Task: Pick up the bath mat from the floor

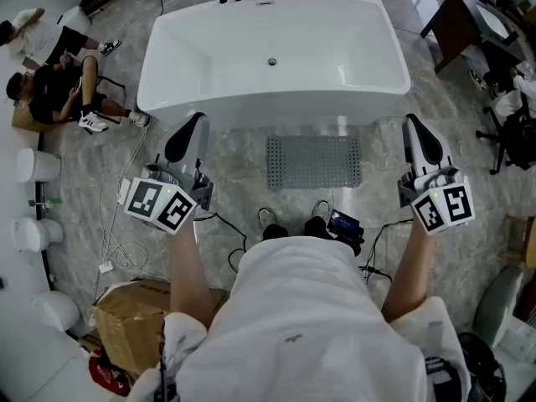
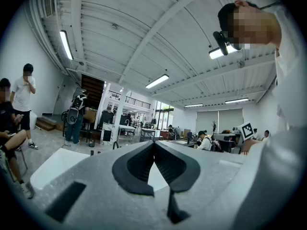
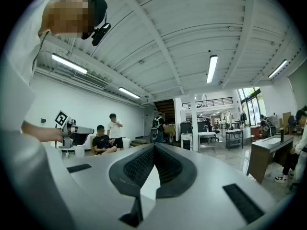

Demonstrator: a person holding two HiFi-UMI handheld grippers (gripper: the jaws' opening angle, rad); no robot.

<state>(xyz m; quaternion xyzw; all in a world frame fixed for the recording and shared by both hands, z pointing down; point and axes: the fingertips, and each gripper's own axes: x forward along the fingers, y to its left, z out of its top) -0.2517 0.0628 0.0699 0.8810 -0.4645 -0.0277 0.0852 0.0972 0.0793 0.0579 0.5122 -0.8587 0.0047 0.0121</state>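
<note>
We hold the left gripper [image 1: 188,137] and right gripper [image 1: 420,139] level in front of the bathtub [image 1: 276,107], jaws together on nothing, probably because we have not yet stooped for the bath mat [image 1: 314,162] lying flat just before the bathtub's front wall.

Grey dotted bath mat [image 1: 314,161]; white bathtub [image 1: 272,57]; grey veined floor [image 1: 243,199]; black-and-white checked marker cubes [image 1: 159,205]

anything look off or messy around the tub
Nothing looks damaged or spilled. The bath mat lies flat and square to the bathtub. Only loose cables sprawl at the left.
</note>
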